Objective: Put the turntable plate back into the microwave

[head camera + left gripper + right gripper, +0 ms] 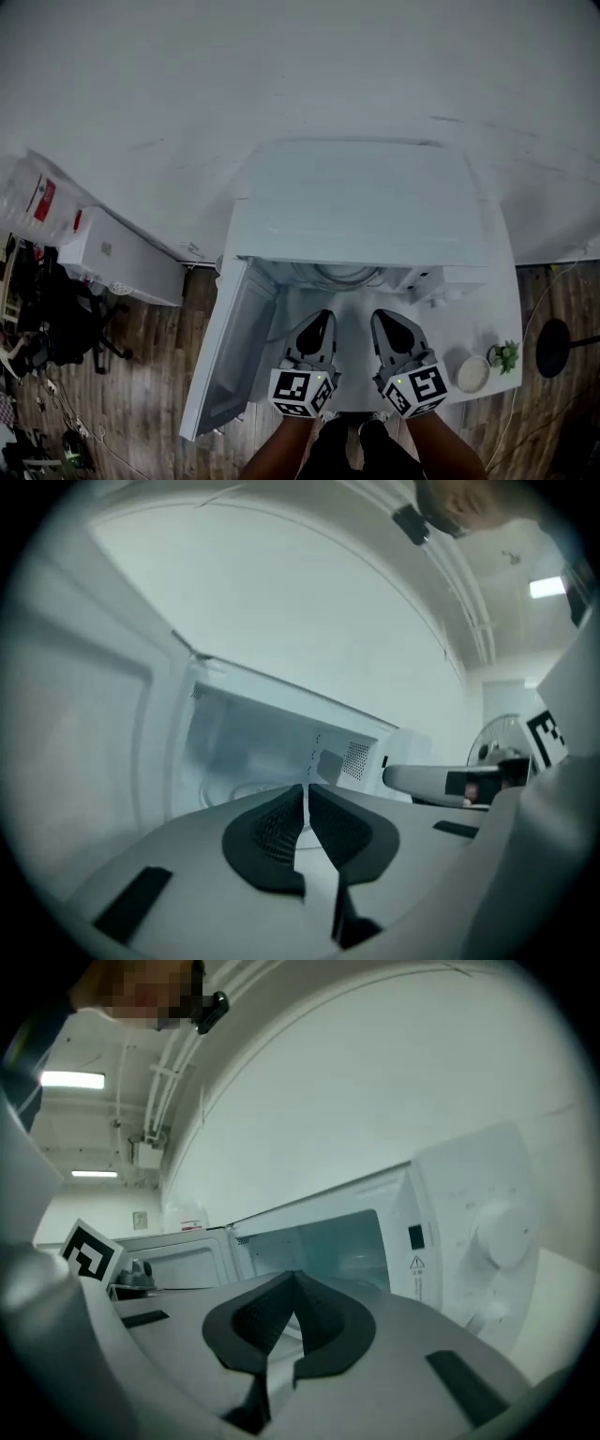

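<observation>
The white microwave [361, 202] stands with its door [228, 349] swung open to the left. Inside the cavity the round glass turntable plate [345, 275] lies flat on the floor; its rim [239, 789] also shows in the left gripper view. Both grippers hover side by side just in front of the opening and point into it. My left gripper [319, 324] [306, 794] has its dark pads together with nothing between them. My right gripper [385, 324] [292, 1286] is likewise shut and empty. Neither touches the plate.
The control panel with its knob [506, 1232] is to the right of the cavity. A small white bowl [472, 373] and a little green plant [507, 354] sit on the white top right of the microwave. A white box [122, 258] stands at the left, a fan [502, 738] to the right.
</observation>
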